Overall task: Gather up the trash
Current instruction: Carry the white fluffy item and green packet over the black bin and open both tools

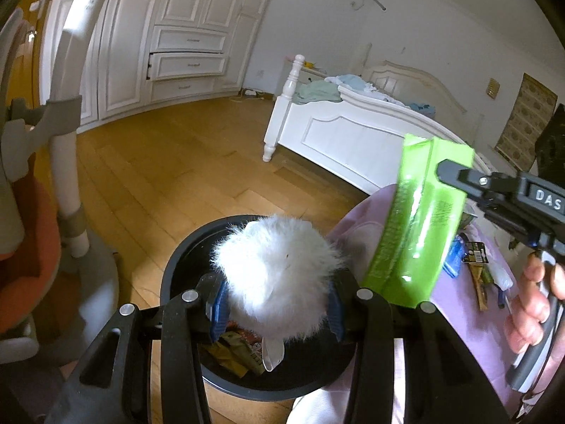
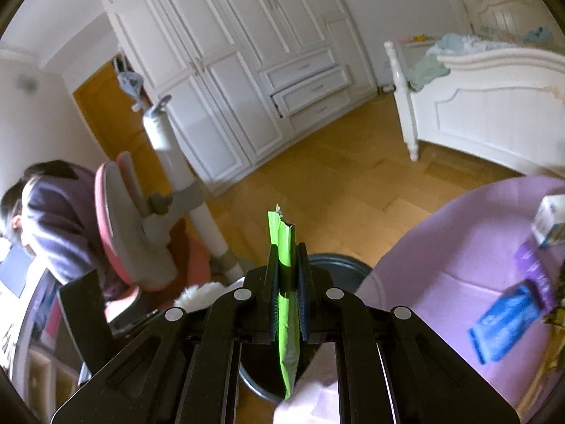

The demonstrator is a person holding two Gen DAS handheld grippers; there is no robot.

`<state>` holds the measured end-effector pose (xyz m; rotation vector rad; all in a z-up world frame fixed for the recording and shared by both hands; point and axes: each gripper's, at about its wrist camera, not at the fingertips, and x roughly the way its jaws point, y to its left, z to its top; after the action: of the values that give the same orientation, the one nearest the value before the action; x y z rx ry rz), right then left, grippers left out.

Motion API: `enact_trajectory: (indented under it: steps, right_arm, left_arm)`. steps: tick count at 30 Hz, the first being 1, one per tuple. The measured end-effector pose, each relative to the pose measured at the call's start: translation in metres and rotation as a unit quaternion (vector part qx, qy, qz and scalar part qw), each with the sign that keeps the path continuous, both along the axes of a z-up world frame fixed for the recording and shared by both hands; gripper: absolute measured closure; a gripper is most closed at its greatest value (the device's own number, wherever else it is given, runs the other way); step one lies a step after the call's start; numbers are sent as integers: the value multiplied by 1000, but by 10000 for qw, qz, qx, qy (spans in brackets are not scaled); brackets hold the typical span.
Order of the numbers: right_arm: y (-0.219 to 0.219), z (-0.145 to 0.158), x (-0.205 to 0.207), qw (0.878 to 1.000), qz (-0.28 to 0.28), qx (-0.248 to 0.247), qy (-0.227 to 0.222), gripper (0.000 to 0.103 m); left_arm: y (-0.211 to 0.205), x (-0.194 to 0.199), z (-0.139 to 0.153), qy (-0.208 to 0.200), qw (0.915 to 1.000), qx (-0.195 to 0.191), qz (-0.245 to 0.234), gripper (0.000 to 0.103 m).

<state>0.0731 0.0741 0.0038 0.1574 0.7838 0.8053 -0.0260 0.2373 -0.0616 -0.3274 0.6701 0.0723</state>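
Hanging over the black bin (image 1: 183,265), the left tool (image 1: 275,304) squeezed a white fluffy ball (image 1: 279,275) between its pads, while the right tool (image 2: 286,265), just right of it, pinched a green wrapper (image 2: 287,318) upright.

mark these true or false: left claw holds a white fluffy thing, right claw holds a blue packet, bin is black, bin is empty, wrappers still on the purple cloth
1. The left claw grips a white fluffy item. True.
2. The right claw holds a blue packet. False: it is shut on a green wrapper; the blue packet lies on the purple cloth.
3. The bin is black. True.
4. The bin is empty. False: wrappers already lie inside it.
5. Wrappers lie on the purple cloth. True.
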Motion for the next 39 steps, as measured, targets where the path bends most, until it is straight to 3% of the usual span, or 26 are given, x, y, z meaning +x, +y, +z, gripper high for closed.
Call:
enact_trajectory:
  steps: [14, 23, 28, 32, 34, 36, 39]
  right_arm:
    - [39, -48, 24, 9990, -7, -287, 328, 92]
    - [46, -61, 34, 9984, -56, -364, 428, 92]
    - [47, -64, 38, 9978, -32, -339, 563, 92]
    - [44, -64, 39, 9975, -38, -349, 606, 91]
    - [39, -63, 39, 9976, -97, -232, 648, 67]
    - [28, -58, 37, 9979, -253, -9, 589, 30]
    - [18, -53, 36, 9981, -276, 107, 542, 26]
  left_arm:
    - [15, 15, -20, 205, 9997, -124, 26, 59]
    - [16, 22, -26, 297, 9995, -130, 6, 58]
    - [14, 26, -25, 367, 9993, -103, 8, 48]
    - [10, 25, -19, 287, 9996, -65, 16, 30]
    - [7, 25, -17, 267, 9996, -39, -2, 30]
    - [2, 25, -13, 250, 9997, 9, -48, 30]
    - [-5, 25, -7, 226, 9996, 86, -118, 27]
